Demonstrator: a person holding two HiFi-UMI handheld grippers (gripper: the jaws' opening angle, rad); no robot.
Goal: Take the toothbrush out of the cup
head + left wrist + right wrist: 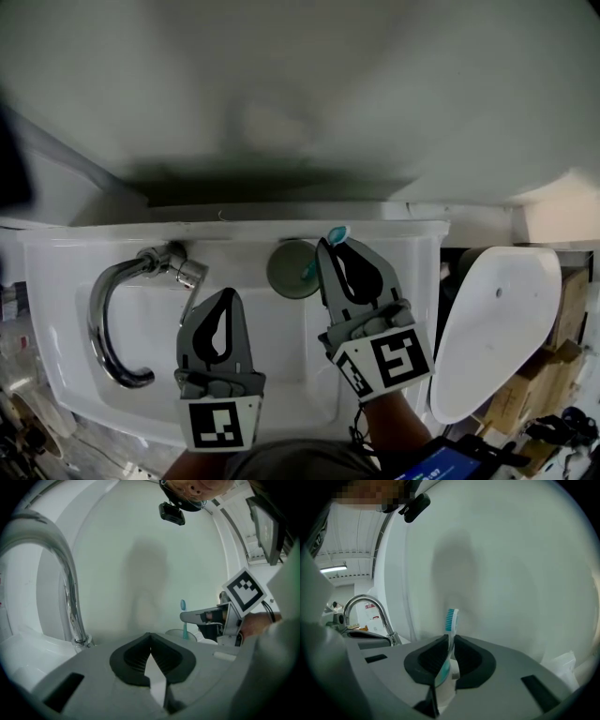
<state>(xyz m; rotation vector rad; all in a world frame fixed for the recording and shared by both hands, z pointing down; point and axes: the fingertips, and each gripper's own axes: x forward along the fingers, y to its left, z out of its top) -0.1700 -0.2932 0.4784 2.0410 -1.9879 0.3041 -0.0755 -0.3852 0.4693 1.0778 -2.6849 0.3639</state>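
Observation:
A teal-and-white toothbrush stands in a grey-green cup on the back ledge of the white sink. My right gripper reaches over the cup, and its jaws pinch the toothbrush handle just below the bristle head. In the right gripper view the toothbrush rises upright out of the closed right gripper. My left gripper hovers over the basin to the left of the cup, shut and empty. In the left gripper view the left gripper has its jaw tips together, with the toothbrush and cup off to the right.
A chrome faucet curves over the sink at the left, close to my left gripper. The white wall rises right behind the ledge. A white oval fixture and cardboard boxes lie to the right of the sink.

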